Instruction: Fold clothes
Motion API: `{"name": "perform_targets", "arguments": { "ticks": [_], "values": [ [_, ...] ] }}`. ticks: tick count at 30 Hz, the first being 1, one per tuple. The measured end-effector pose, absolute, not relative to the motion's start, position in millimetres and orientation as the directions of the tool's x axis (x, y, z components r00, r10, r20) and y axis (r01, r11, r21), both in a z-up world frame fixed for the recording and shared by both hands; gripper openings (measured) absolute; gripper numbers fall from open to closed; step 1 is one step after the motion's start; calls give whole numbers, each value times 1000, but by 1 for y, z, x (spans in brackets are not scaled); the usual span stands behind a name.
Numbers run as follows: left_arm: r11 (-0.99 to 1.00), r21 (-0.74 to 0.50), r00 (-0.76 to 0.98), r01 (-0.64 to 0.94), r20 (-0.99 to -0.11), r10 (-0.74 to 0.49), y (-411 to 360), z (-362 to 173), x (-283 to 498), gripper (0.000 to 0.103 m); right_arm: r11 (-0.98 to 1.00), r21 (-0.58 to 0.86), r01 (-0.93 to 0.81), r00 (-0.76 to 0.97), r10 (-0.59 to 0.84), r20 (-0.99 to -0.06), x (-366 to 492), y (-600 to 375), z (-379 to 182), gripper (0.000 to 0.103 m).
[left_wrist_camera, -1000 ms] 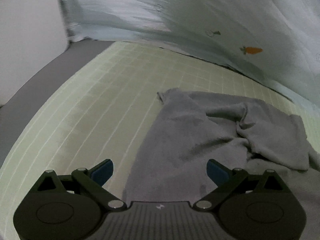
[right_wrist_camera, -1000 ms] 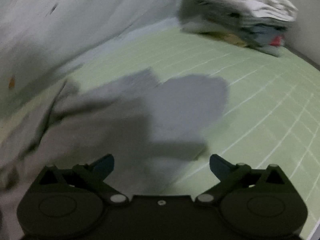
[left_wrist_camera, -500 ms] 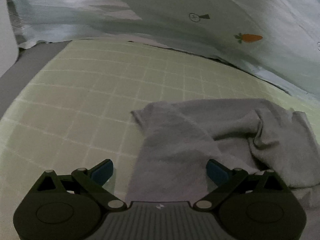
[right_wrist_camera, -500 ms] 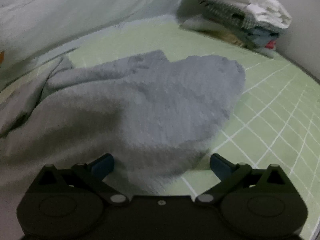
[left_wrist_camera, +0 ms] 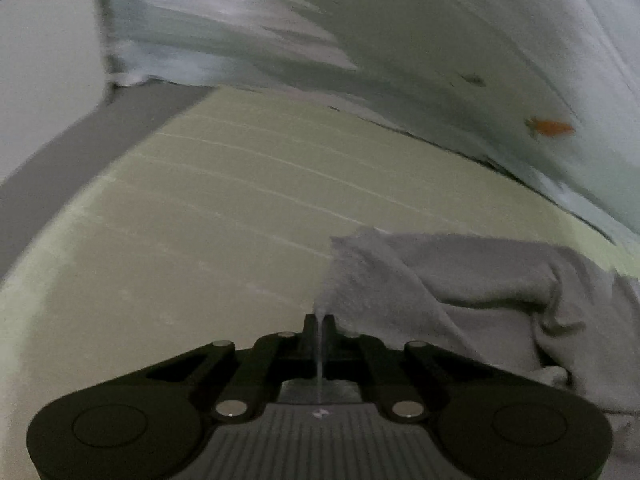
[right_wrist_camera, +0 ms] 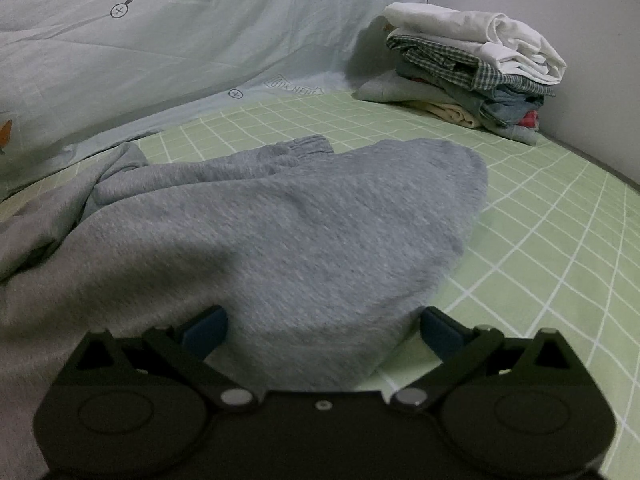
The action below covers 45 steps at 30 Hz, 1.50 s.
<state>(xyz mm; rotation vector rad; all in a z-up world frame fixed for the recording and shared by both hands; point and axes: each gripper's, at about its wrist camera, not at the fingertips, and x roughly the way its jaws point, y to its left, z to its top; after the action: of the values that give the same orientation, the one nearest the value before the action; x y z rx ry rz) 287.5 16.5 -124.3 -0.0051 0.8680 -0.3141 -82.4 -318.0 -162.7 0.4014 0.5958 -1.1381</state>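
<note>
Grey sweatshirt (right_wrist_camera: 280,232) sprawls lengthwise across the bed (right_wrist_camera: 560,240), its edge pinched in the left gripper (left_wrist_camera: 319,322), the right gripper (right_wrist_camera: 324,326) spread; only the right view shows a folded pile (right_wrist_camera: 472,68).

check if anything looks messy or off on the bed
Only the grey fleece garment stands out: it lies crumpled and bunched on the green checked sheet, unlike the neat stack of folded clothes in the far corner.

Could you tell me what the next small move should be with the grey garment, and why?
Probably close the right tongs on the grey garment. The left tongs are already shut on its edge, while the right ones stand open with cloth lying between the pads, unpinched. With both holds it could be lifted and spread on the green checked sheet.
</note>
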Motion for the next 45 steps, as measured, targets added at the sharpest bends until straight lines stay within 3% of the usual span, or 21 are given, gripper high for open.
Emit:
{"name": "perform_targets", "arguments": {
  "ticks": [6,11,13,15,17,19,24,38,40,41,42,43,44,45],
  "values": [
    [999,-5,702,31,-711,-25,104,-98,264,2,375,1,927,293,-721,-628,-82,-318,-163,103],
    [982,74,660,-176,-731,173,180,-96,240,3,375,2,927,293,-721,-627,-82,-318,-163,103],
    [976,37,626,-215,-762,166,201,-100,228,8,376,3,927,294,-721,-627,-82,-319,-163,103],
    [970,35,610,-241,-772,179,208,-102,216,20,378,5,926,297,-720,-627,-83,-319,-162,103],
    [969,24,613,-245,-771,174,210,-101,208,53,380,7,925,300,-719,-628,-83,-319,-162,103],
    [973,-3,629,-229,-764,145,209,-97,200,62,380,7,925,300,-719,-628,-83,-319,-162,103],
    [993,3,664,-120,-743,83,193,-90,207,65,377,6,926,297,-720,-627,-82,-317,-162,103],
    [998,0,586,-63,-809,37,175,-140,283,75,374,3,927,293,-721,-627,-81,-318,-162,103],
    [997,-18,594,-77,-804,31,178,-141,287,67,374,3,928,292,-722,-628,-81,-318,-162,103],
    [997,-14,602,-75,-798,34,178,-140,288,49,373,2,928,292,-722,-627,-81,-318,-162,103],
    [997,-8,610,-71,-792,38,177,-139,289,37,372,1,928,291,-722,-627,-80,-318,-162,103],
    [998,4,615,-64,-787,42,176,-139,289,10,372,0,928,290,-723,-627,-80,-318,-163,103],
    [998,13,615,-58,-787,46,176,-139,291,2,371,0,929,289,-723,-627,-80,-317,-163,103],
    [998,20,616,-61,-786,54,177,-138,291,1,370,-1,929,288,-723,-627,-80,-317,-163,103]
  ]
}}
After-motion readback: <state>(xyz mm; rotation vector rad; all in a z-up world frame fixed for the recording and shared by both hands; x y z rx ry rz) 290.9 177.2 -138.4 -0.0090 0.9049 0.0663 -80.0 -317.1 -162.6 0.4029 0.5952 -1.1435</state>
